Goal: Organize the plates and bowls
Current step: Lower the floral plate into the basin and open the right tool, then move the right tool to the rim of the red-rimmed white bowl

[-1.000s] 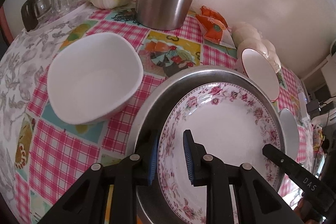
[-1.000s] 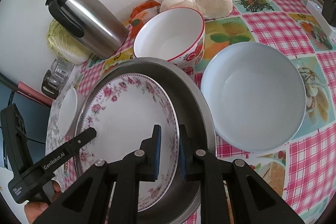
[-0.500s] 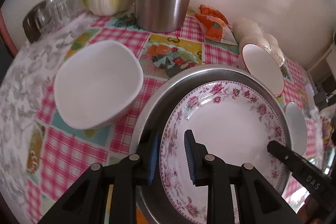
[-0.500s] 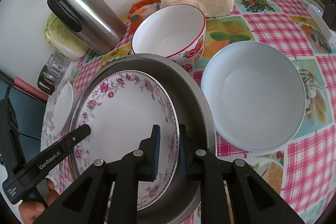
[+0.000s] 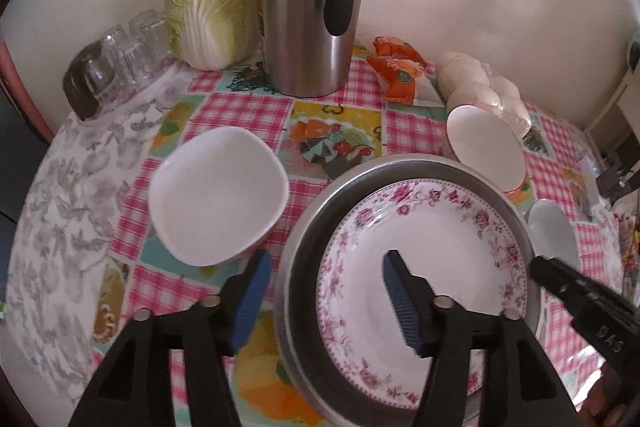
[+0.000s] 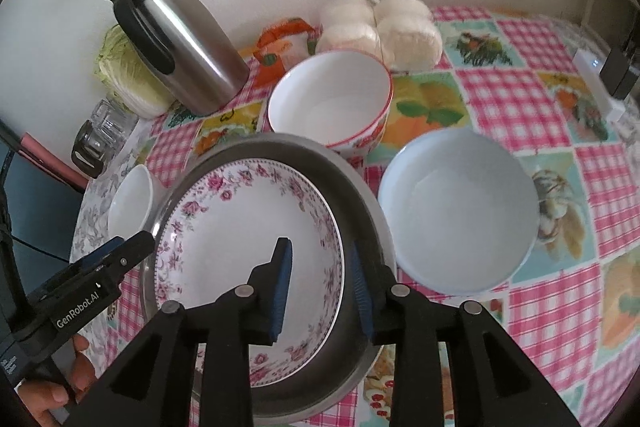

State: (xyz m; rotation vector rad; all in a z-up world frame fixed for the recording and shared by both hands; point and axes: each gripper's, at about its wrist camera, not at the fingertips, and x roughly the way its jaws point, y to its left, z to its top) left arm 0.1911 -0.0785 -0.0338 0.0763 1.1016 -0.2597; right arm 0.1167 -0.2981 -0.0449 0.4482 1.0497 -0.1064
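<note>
Checked tablecloth (image 6: 532, 99); both claws opening, off floral plate (image 5: 424, 227); pale-blue bowl (image 6: 460, 211) whole only right view.

The white plate with a pink floral rim (image 6: 224, 251) lies flat inside the round grey metal pan (image 6: 360, 211). Left of the pan sits a white squarish bowl (image 5: 218, 195); behind it a red-rimmed white bowl (image 6: 330, 103), upright; at its right a pale blue bowl (image 6: 458, 211), upright and empty.
</note>
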